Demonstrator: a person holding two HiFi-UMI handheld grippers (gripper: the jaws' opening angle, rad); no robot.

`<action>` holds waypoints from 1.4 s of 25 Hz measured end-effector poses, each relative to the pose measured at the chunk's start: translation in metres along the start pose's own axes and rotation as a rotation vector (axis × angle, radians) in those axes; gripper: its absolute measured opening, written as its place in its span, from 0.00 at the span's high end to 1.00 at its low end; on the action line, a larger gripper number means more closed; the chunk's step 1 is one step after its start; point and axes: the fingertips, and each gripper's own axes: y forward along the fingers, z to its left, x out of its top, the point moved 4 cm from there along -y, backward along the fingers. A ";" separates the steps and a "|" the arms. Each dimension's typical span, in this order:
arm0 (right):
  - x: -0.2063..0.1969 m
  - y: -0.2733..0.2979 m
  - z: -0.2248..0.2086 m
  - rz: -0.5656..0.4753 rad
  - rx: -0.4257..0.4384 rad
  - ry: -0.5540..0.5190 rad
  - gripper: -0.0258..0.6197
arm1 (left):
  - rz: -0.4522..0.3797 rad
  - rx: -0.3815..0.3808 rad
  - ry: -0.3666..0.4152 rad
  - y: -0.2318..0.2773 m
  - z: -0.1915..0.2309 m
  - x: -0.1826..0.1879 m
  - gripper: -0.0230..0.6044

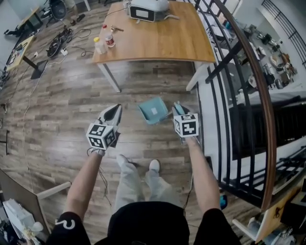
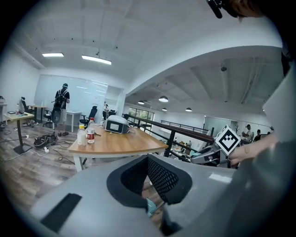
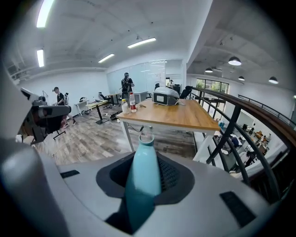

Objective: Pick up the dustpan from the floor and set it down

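Note:
In the head view the teal dustpan (image 1: 153,111) sits tilted just ahead of my feet, its pan facing up. My right gripper (image 1: 177,107) is at its right side, shut on the handle. From the right gripper view the teal handle (image 3: 143,171) runs up between the black pads, ending in a hang ring. I cannot tell whether the pan touches the floor. My left gripper (image 1: 116,109) is to the left of the pan and apart from it, jaws together with nothing in them. Its pads (image 2: 162,178) meet at the tips.
A wooden table (image 1: 162,43) stands ahead with a grey device (image 1: 148,9) and two bottles (image 1: 104,43). A black railing with a wooden rail (image 1: 248,76) runs along the right. Cables (image 1: 60,43) lie on the floor at far left. My shoes (image 1: 154,165) are just behind the dustpan.

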 end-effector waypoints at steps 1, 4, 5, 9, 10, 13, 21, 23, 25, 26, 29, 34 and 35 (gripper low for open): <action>-0.009 0.009 -0.001 0.006 -0.005 0.000 0.82 | 0.007 -0.005 -0.003 0.005 0.002 -0.007 0.97; -0.032 0.036 -0.001 0.018 -0.009 -0.006 0.82 | 0.030 -0.022 -0.013 0.017 0.006 -0.025 0.97; -0.039 0.043 0.000 0.022 -0.009 -0.006 0.82 | 0.036 -0.029 -0.018 0.020 0.007 -0.032 0.97; -0.068 0.073 0.007 0.032 -0.015 -0.003 0.82 | 0.057 -0.058 -0.037 0.032 0.017 -0.060 0.97; -0.075 0.081 0.008 0.033 -0.016 -0.004 0.82 | 0.062 -0.061 -0.043 0.036 0.022 -0.067 0.97; -0.096 0.104 0.013 0.038 -0.022 0.002 0.82 | 0.071 -0.067 -0.058 0.046 0.035 -0.089 0.97; -0.138 0.161 0.031 0.072 -0.035 -0.005 0.82 | 0.086 -0.052 -0.129 0.061 0.066 -0.142 0.97; -0.148 0.175 0.035 0.076 -0.044 -0.010 0.82 | 0.090 -0.053 -0.145 0.059 0.073 -0.156 0.97; -0.156 0.188 0.037 0.081 -0.056 -0.008 0.82 | 0.099 -0.053 -0.153 0.058 0.079 -0.168 0.97; -0.159 0.193 0.037 0.083 -0.063 -0.007 0.82 | 0.104 -0.052 -0.154 0.058 0.083 -0.172 0.97; -0.168 0.209 0.039 0.087 -0.080 -0.009 0.82 | 0.115 -0.042 -0.160 0.057 0.095 -0.183 0.97; -0.183 0.224 0.043 0.108 -0.095 -0.018 0.82 | 0.124 -0.032 -0.172 0.055 0.107 -0.196 0.97; -0.184 0.225 0.044 0.112 -0.098 -0.022 0.82 | 0.125 -0.031 -0.174 0.055 0.109 -0.197 0.97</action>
